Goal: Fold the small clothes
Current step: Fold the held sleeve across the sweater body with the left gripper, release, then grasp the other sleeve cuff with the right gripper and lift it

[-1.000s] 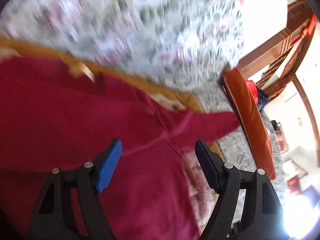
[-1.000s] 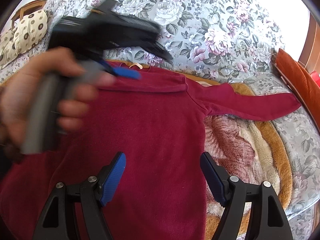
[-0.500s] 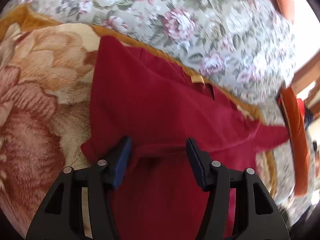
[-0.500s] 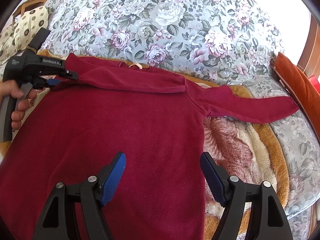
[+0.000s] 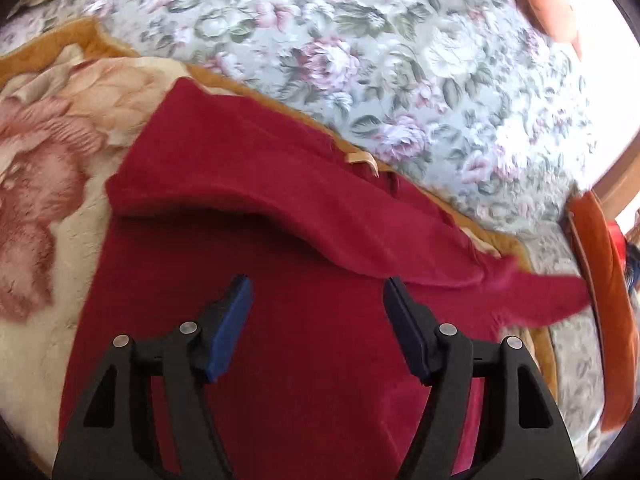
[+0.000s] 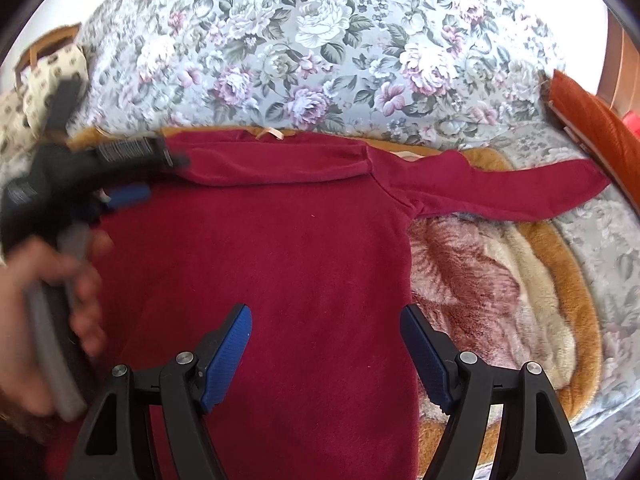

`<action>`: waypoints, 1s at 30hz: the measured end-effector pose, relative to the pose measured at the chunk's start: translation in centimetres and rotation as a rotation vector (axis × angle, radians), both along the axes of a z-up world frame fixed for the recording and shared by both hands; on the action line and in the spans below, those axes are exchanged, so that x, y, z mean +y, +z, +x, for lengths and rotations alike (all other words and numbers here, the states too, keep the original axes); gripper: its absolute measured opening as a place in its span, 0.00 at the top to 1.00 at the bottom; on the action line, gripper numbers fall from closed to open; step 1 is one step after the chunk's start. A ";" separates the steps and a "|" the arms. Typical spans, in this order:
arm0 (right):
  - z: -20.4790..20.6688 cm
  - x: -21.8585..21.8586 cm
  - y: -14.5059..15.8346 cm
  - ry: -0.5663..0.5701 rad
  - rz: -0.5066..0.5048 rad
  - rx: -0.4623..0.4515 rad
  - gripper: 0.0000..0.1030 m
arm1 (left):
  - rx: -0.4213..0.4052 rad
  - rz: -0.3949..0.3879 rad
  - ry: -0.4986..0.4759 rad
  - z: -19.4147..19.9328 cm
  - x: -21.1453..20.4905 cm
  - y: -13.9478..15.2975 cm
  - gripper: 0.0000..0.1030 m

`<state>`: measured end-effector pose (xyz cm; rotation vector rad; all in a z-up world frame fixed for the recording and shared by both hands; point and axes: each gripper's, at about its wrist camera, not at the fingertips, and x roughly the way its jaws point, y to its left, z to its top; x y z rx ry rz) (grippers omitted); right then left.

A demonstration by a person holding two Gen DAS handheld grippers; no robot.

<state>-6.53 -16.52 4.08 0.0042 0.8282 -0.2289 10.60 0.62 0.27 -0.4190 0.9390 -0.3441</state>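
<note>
Red garment (image 6: pixel 280 264): flat on the plush blanket (image 6: pixel 500 280) over the floral bedspread (image 6: pixel 320 60); one sleeve folded across the chest, the other outstretched. Left gripper (image 5: pixel 316 320): fingers apart, empty; half a second ago they stood narrower at the sleeve fold, apparently released since. Right gripper (image 6: pixel 326 352): fingers wide open, unchanged above the body.

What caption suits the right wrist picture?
Open right gripper above a red top, one sleeve folded across.
</note>
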 end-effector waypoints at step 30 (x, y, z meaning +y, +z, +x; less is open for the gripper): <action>15.3 -11.1 1.7 0.085 0.047 -0.078 0.28 | 0.011 0.137 -0.014 -0.3 -1.4 -1.3 0.23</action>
